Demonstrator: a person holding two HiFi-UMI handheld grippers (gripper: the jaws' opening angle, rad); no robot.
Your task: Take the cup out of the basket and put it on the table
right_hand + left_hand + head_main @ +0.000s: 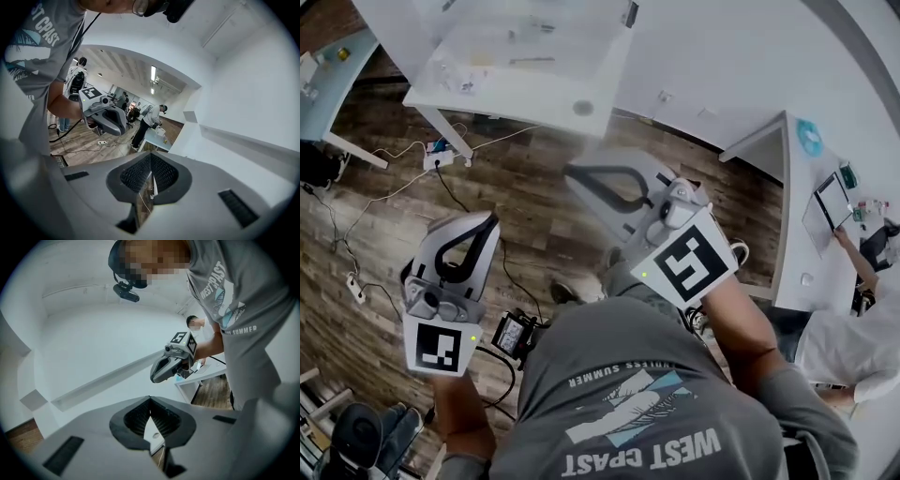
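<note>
No cup and no basket shows in any view. I stand over a wooden floor (534, 216) with both grippers held up in front of my chest. My left gripper (492, 220) is shut with nothing between its jaws, whose tips meet in the left gripper view (150, 401). My right gripper (574, 176) is also shut and empty, its jaws closed together in the right gripper view (151, 157). Each gripper sees the other: the right gripper (171, 364) hangs ahead of the left, and the left gripper (105, 117) ahead of the right.
A white table (525, 94) with small items stands ahead. A white desk (787, 187) with a laptop (825, 211) is at the right, where another person (853, 347) sits. Cables and a power strip (441, 157) lie on the floor. More people (150, 117) stand further off.
</note>
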